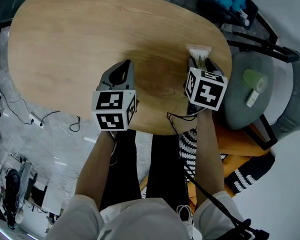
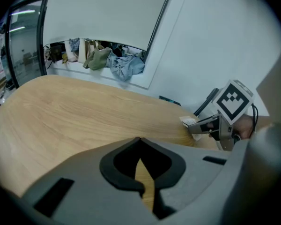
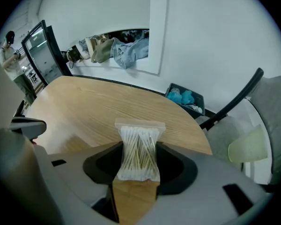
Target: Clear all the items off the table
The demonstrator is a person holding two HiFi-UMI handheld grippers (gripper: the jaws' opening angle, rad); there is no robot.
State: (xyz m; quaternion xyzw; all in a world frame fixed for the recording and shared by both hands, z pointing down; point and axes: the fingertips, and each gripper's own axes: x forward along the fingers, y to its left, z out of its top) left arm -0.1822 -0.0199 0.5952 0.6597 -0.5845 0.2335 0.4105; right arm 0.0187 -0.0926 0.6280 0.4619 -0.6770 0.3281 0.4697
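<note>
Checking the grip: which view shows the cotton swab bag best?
The right gripper view: the cotton swab bag sits central, pinched between the jaws. Head view shows only its top; left gripper view, a distant speck.

From my head view the oval wooden table (image 1: 90, 44) fills the upper middle, standing on a pale grey marbled floor (image 1: 60, 149) where thin cables (image 1: 40, 120) trail at the left. A grey cushioned chair (image 1: 235, 109) sits just beside its right edge. Ahead I see a white wall (image 3: 206, 36), a recess (image 3: 131, 33) at upper middle holding heaped clothes (image 3: 129, 50), and a glass door (image 2: 28, 46) at the left.
</note>
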